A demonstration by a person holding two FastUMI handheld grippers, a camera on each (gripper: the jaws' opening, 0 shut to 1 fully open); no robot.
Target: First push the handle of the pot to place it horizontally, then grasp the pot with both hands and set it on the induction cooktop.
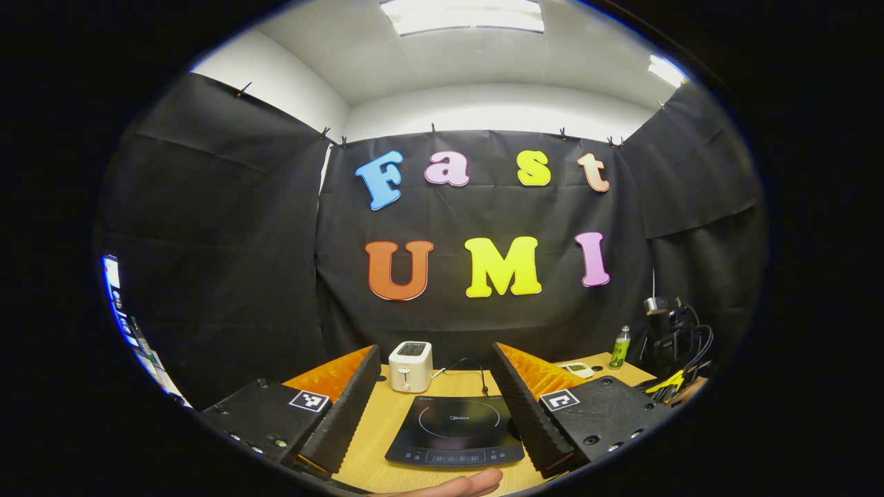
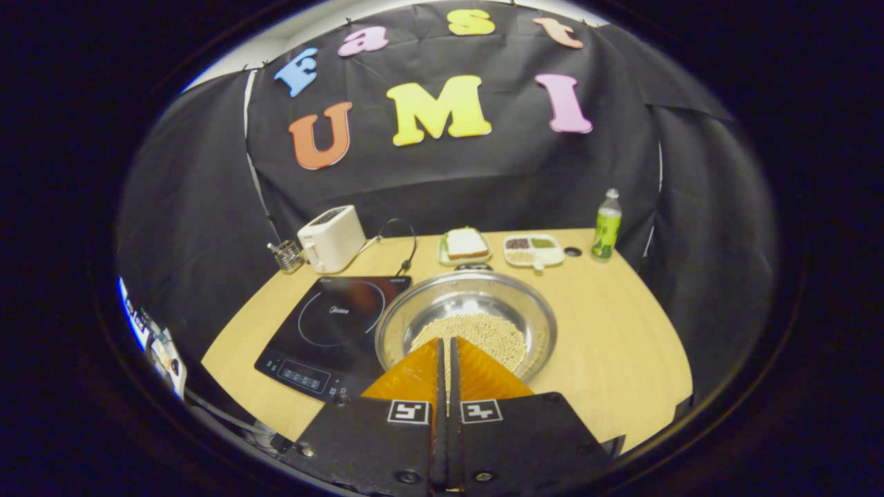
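In the right gripper view a wide steel pot holding pale beans stands on the wooden table, just right of the black induction cooktop. My right gripper is shut, its fingers pressed together with nothing seen between them, and its tips hover over the pot's near rim. The pot's handle is hidden from me. In the left gripper view my left gripper stands open, its fingers spread wide on either side of the cooktop.
A white toaster with its cord sits behind the cooktop, beside a small metal holder. A sandwich plate, a sorted-bean tray and a green bottle line the back edge. A hand lies at the near edge. Cables crowd the right.
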